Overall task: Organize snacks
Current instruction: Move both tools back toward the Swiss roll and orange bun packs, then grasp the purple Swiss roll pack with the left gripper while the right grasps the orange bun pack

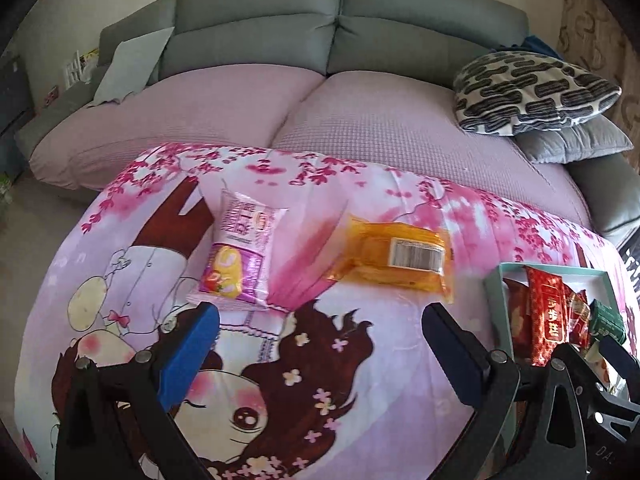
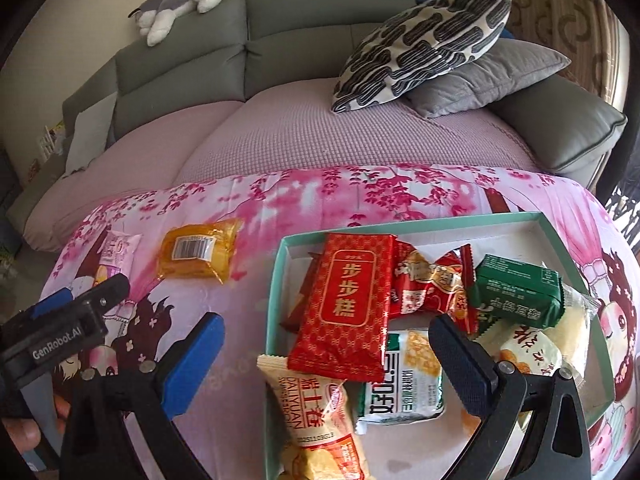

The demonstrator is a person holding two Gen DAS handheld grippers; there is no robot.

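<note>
Snacks: two loose packets lie on the cartoon cloth (image 1: 360,360), the orange packet (image 1: 394,258) at frame centre, the pink packet (image 1: 240,256) left of it; the rest fill the teal box (image 2: 420,229).
Left tool (image 1: 320,344): spread, empty; we judge the orange packet next and would pinch it across its flat middle.
Right tool (image 2: 328,356): spread, hanging over the box.
Writing: red packet (image 2: 346,304) reads 步步糕; beige packet (image 2: 312,420) reads DALIYUAN; "GenRobot.AI" on the tool body.

Orange packet (image 1: 394,264), teal tray (image 2: 440,228), seemingly floral-pink cloth (image 1: 360,360).

Both wrist views low over cartoon blanket (image 1: 280,360), facing sofa (image 2: 180,60)
</note>
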